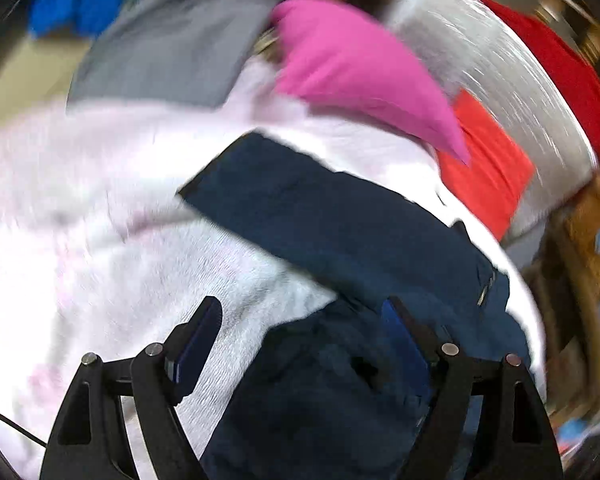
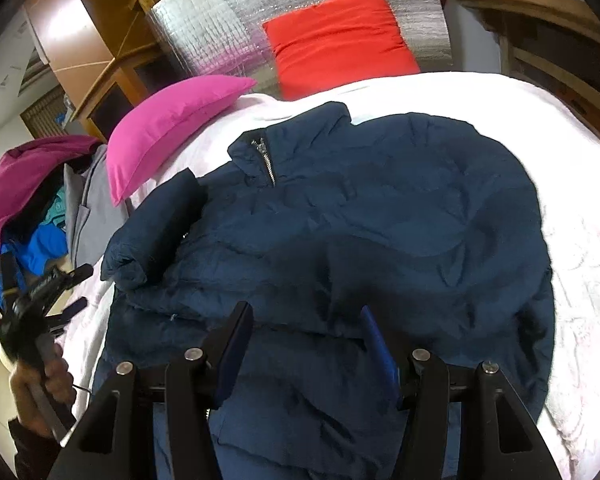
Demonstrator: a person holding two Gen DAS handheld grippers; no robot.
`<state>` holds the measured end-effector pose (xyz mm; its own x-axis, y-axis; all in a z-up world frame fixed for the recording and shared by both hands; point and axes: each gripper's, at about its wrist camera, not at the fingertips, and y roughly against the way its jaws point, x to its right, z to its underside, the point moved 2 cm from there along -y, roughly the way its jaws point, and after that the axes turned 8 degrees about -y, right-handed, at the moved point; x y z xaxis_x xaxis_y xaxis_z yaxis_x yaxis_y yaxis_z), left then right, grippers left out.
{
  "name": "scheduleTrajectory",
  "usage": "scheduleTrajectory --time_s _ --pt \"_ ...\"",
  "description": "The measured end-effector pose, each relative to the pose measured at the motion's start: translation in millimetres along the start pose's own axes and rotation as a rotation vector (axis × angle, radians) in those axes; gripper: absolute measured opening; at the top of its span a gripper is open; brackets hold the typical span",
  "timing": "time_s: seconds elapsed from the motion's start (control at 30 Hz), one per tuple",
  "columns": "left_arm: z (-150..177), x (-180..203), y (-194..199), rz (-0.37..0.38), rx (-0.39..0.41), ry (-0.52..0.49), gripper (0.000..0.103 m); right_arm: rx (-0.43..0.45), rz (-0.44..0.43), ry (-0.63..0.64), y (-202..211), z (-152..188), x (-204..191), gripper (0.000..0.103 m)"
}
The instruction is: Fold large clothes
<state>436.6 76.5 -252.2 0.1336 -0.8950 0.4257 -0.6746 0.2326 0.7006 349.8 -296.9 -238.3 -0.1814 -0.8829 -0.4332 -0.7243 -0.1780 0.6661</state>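
A dark navy puffer jacket with a zip collar [image 2: 340,220] lies spread front-up on a bed covered by a white fleecy blanket [image 2: 580,280], its collar toward the far end; this flat lay looks meant to let the sleeves and sides be turned inward for folding. One sleeve [image 2: 156,224] is already laid across the jacket's near-left chest, its cuff pointing toward the collar, which suggests the first fold is made on that side. Beyond the jacket's collar sit a bright pink cushion [image 2: 172,128] and an orange-red cushion [image 2: 336,40], the latter leaning on a silver quilted foil panel [image 2: 220,20]; a heap of other clothes, magenta, grey and blue [image 2: 36,216], waits left of the jacket, likely the pile still to be folded. The right claw [image 2: 308,344] hovers over the jacket's lower hem area with its jaws partly apart and nothing between them. The left claw [image 1: 300,344], seen in a blurred view, is spread wide and empty, one finger over the blanket and the other over the jacket's edge; in the right view it hangs just left of the jacket, gripped by a person's hand [image 2: 40,392]. The jacket lies directly beneath and ahead of both claws.
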Motion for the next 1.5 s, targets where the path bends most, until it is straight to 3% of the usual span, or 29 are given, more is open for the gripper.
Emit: scheduleTrajectory --time_s 0.37,0.43,0.47,0.5,0.53,0.6,0.7,0.83,1.0,1.13,1.27,1.33,1.4,1.5 --pt "-26 -5 -26 0.243 0.017 0.205 0.081 -0.012 0.028 0.058 -18 4 -11 0.06" --pt "-32 -6 -31 0.249 0.031 0.223 0.062 0.0 0.036 0.063 -17 3 -10 0.06" --pt "-33 -6 -33 0.25 0.033 0.225 0.038 0.014 0.044 0.069 -17 3 -9 0.06" --pt "-35 -5 -36 0.247 0.035 0.217 0.022 0.02 0.046 0.071 -16 1 -9 0.06" --pt "-36 -4 -39 0.237 0.036 0.202 0.019 0.03 0.052 0.071 -16 0 -8 0.06" --pt "-36 5 -36 0.203 0.057 0.161 0.01 0.049 0.054 0.06 -14 -4 -4 0.049" --pt "-39 42 -11 0.155 0.133 -0.009 0.007 0.085 0.065 0.046 -10 -12 0 0.045" --pt "-24 120 33 0.177 0.251 -0.291 0.007 0.137 0.069 -0.005 0 -25 13 0.045" --pt "37 216 64 0.275 0.265 -0.607 0.007 0.176 0.074 -0.098 18 -37 38 0.045" --pt "96 267 46 0.295 0.174 -0.783 0.007 0.196 0.075 -0.157 31 -42 59 0.045" --pt "133 283 6 0.282 -0.026 -0.825 0.011 0.197 0.089 -0.187 39 -45 78 0.045" --pt "143 280 -6 0.264 -0.117 -0.819 0.018 0.188 0.09 -0.205 41 -47 87 0.045" --pt "145 273 -4 0.267 -0.165 -0.811 0.043 0.176 0.077 -0.224 41 -51 93 0.045" --pt "134 246 21 0.29 -0.171 -0.764 0.069 0.165 0.034 -0.24 39 -55 94 0.045"
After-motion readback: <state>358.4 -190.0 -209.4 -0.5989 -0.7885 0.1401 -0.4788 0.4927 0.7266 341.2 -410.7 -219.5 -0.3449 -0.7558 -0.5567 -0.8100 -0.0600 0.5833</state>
